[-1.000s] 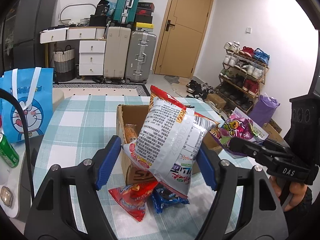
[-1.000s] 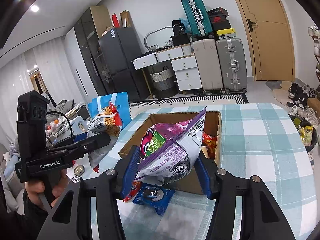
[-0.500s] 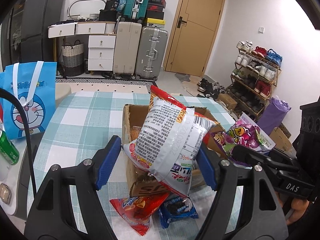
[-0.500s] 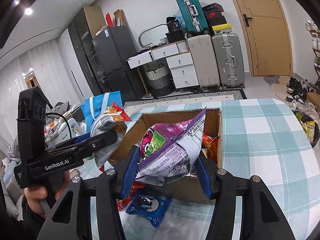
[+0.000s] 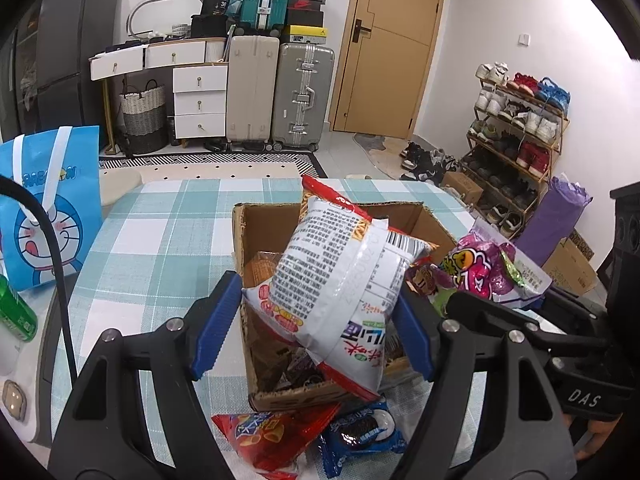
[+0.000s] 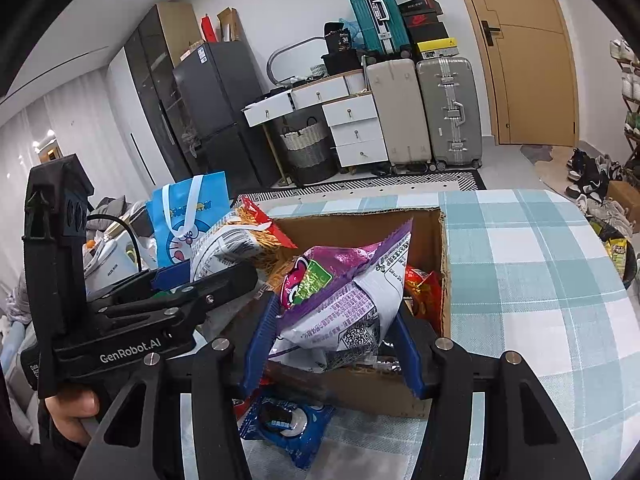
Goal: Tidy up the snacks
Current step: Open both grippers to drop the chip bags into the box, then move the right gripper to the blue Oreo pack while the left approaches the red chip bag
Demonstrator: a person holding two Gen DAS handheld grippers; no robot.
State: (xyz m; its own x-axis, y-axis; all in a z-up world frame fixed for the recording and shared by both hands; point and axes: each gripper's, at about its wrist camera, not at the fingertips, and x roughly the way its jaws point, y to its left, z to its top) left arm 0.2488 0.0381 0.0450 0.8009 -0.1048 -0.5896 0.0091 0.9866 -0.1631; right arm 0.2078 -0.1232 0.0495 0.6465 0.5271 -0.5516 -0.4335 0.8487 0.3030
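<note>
My left gripper (image 5: 316,320) is shut on a white and red snack bag (image 5: 340,280) and holds it over the open cardboard box (image 5: 272,216). My right gripper (image 6: 332,340) is shut on a purple snack bag (image 6: 344,300), also over the box (image 6: 444,280). The purple bag shows in the left wrist view (image 5: 488,268) at the box's right side. The white and red bag shows in the right wrist view (image 6: 236,240) at the box's left. Several snacks lie inside the box.
A red snack pack (image 5: 272,432) and a blue cookie pack (image 5: 360,436) lie on the checked tablecloth (image 5: 160,240) in front of the box. A blue cartoon bag (image 5: 48,208) and a green can (image 5: 16,312) stand at the left.
Both grippers have moved forward with their bags, from in front of the box to above its opening. The box now lies closer beneath them.
</note>
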